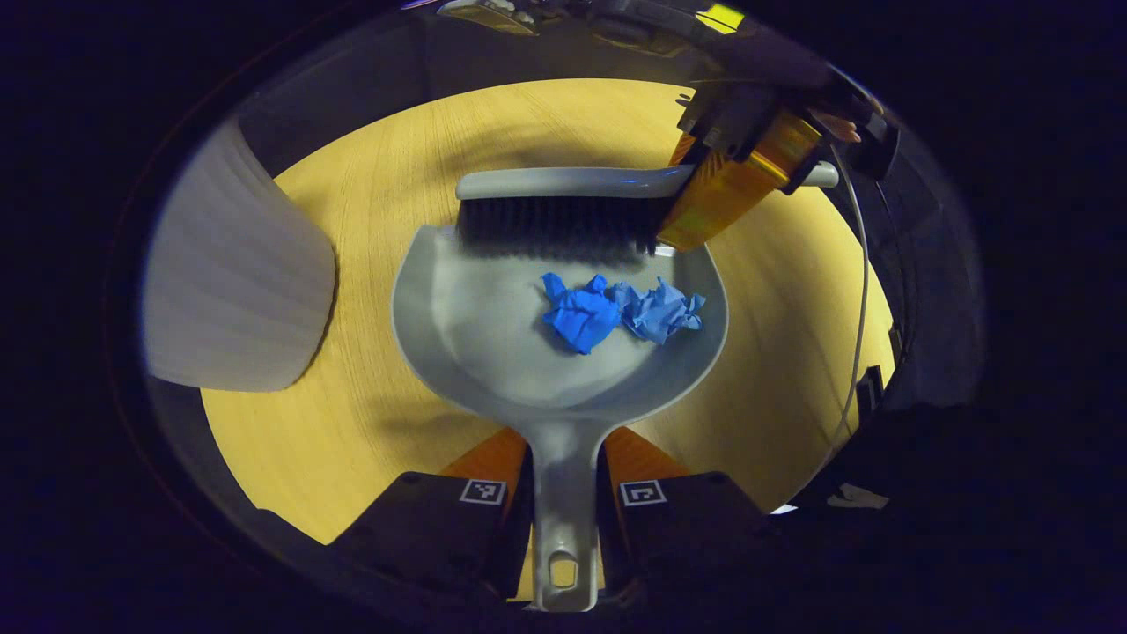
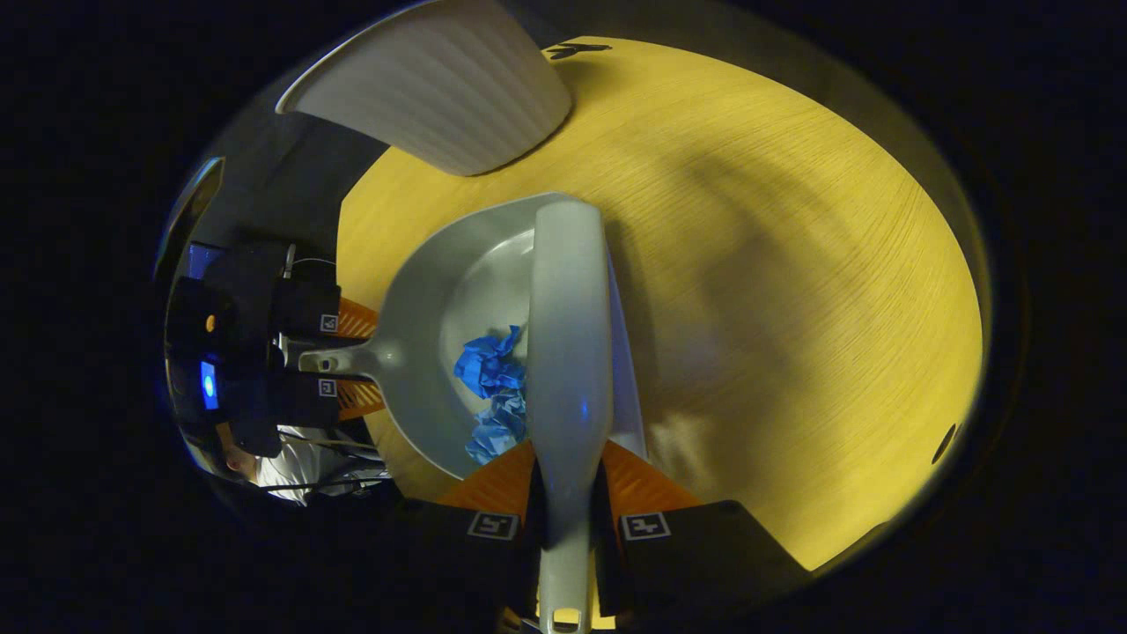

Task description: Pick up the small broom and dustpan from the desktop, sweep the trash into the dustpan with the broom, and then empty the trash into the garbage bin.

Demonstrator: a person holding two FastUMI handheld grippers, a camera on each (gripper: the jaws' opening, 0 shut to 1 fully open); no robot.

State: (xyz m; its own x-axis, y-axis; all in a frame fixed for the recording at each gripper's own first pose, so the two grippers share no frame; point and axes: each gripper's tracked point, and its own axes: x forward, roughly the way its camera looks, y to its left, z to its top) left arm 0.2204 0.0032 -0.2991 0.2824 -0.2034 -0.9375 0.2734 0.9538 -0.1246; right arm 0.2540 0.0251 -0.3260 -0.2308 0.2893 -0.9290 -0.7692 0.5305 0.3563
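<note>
Clamped between my left gripper (image 1: pixel 563 493)'s two fingers, the grey dustpan (image 1: pixel 493 326) handle runs straight up from six o'clock in the left gripper view, both fingers pressing its sides. Beyond the handle the pan widens into its scoop, lying over the yellow wooden desktop (image 1: pixel 370 176). Two crumpled pieces of blue trash (image 1: pixel 616 310) sit touching each other inside the pan, just right of its centre, toward one o'clock from my jaws. At twelve o'clock the small broom (image 1: pixel 563 207) lies crosswise along the pan's open lip, its dark bristles pointing down onto that edge. My right gripper (image 1: pixel 740 167) grips the broom's handle end at about one o'clock. A pale ribbed garbage bin (image 1: pixel 238 273) stands at nine o'clock, well apart from the pan.

In the right gripper view, my right gripper (image 2: pixel 568 519)'s fingers close on the broom (image 2: pixel 568 335) handle at six o'clock, and the broom's grey back stretches away toward twelve. The dustpan (image 2: pixel 440 291) lies under it and to ten o'clock, with the trash (image 2: pixel 493 387) tucked against the broom's left side. My left gripper (image 2: pixel 348 357) holds the pan's handle at nine o'clock. The bin (image 2: pixel 440 88) shows at eleven o'clock, past the pan's far rim.
</note>
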